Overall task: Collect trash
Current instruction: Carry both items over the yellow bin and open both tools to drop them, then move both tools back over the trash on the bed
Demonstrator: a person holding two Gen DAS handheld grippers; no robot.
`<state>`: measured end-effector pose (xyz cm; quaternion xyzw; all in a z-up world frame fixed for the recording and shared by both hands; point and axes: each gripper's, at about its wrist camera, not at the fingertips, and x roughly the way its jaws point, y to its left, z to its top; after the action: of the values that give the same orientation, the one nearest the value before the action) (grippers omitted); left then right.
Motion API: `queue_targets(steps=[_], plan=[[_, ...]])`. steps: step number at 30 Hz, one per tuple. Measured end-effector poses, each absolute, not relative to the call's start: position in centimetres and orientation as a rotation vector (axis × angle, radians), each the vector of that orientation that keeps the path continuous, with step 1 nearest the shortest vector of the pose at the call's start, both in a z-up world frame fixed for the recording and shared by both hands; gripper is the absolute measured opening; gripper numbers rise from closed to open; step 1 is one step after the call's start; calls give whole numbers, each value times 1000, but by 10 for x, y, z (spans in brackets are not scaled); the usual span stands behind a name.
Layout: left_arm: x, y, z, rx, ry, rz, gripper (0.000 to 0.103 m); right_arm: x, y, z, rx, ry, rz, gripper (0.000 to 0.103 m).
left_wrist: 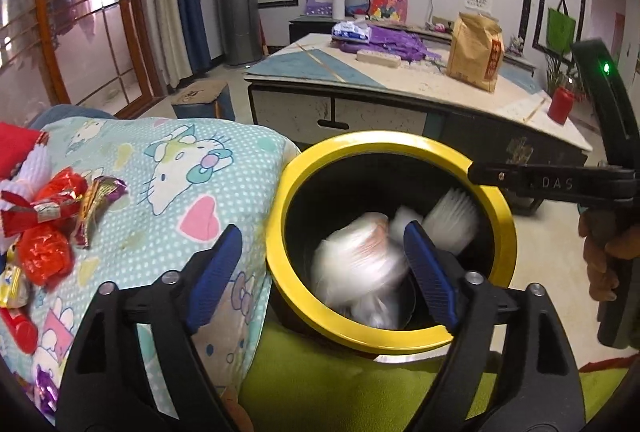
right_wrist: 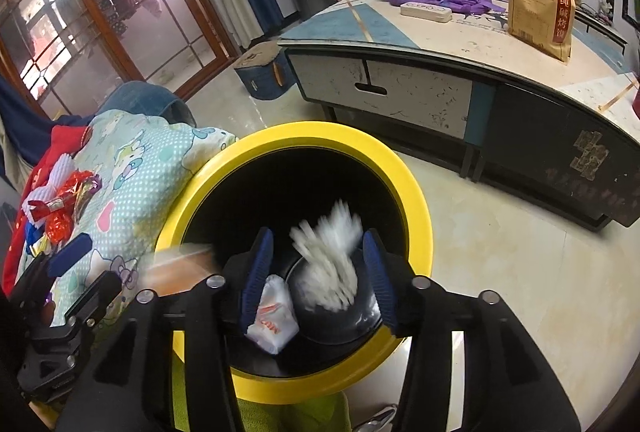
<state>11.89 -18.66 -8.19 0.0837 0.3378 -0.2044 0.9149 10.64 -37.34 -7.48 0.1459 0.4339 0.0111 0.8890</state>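
Trash is dropping into the yellow-rimmed bin (right_wrist: 224, 167): both grippers hang over its mouth so what falls lands inside. The left gripper (left_wrist: 324, 272) and right gripper (right_wrist: 318, 272) are spread wide, empty; blurred white foam (right_wrist: 332, 260) falls between. Candy wrappers (left_wrist: 52, 216) wait on the blanket (left_wrist: 192, 167) alongside.

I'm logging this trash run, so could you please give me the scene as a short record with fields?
bin: yellow-rimmed bin, black inside, on the floor beside the quilt
in bin: blurred white foam net, blurred clear bag, white wrapper
left tool: open, empty, over the bin's edge
right tool: open, empty, above the bin
still to collect: red candy wrappers on the Hello Kitty quilt
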Motion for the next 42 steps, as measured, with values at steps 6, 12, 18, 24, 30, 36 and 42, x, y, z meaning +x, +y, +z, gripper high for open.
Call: queue_targets(steps=[6, 12, 18, 24, 30, 36, 42], plan=[[112, -172, -66, 100, 644, -415, 88, 105, -366, -68, 277, 869, 39, 54], [106, -155, -50, 67, 580, -379, 92, 101, -353, -58, 248, 818, 75, 55], [102, -134, -37, 26, 535, -325, 92, 96, -335, -45, 203, 753, 127, 59], [98, -109, -28, -22, 506, -266, 92, 90, -312, -36, 154, 706, 190, 61], [92, -89, -22, -54, 482, -225, 92, 82, -292, -25, 119, 658, 243, 63], [86, -69, -15, -76, 453, -176, 92, 77, -269, -10, 82, 621, 306, 68], [83, -45, -9, -99, 436, -107, 92, 77, -239, 4, 49, 592, 370, 70]])
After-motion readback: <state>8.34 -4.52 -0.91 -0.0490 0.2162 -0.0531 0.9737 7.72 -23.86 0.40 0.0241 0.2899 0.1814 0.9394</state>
